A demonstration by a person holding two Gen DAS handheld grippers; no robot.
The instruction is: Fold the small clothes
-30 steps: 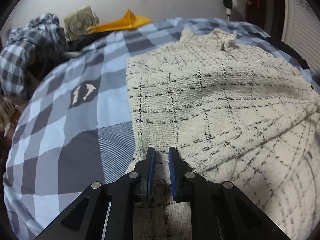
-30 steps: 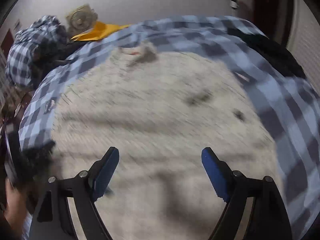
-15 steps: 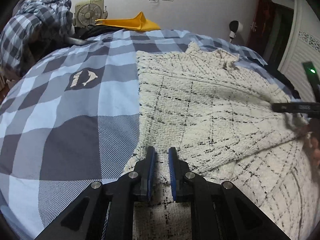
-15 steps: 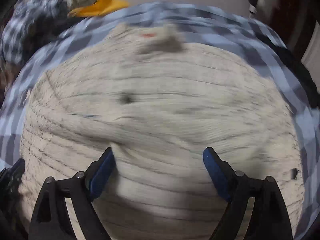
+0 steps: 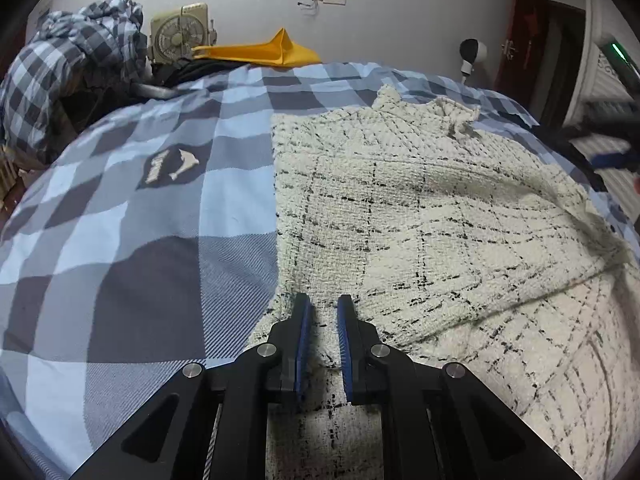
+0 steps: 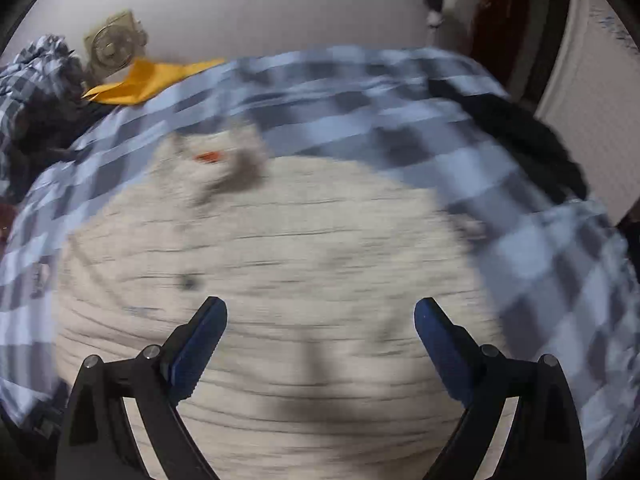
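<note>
A cream knit garment with thin black check lines point(image 5: 420, 216) lies spread on a blue and grey checked bedcover point(image 5: 132, 220), one layer folded over another. My left gripper point(image 5: 323, 312) is shut on the garment's near left edge. My right gripper point(image 6: 320, 314) is open and empty, hovering above the garment point(image 6: 304, 248); this view is blurred by motion. The right gripper also shows at the far right of the left wrist view point(image 5: 612, 156).
At the head of the bed are a crumpled checked blanket point(image 5: 68, 64), a small beige fan point(image 5: 180, 32) and a yellow cloth point(image 5: 264, 52). A dark cloth point(image 6: 520, 132) lies at the bed's right side. A door point(image 5: 536, 32) stands at right.
My right gripper swept over the garment and pulled back, staying open. My left gripper kept its grip on the garment's edge while its view shifted slightly.
</note>
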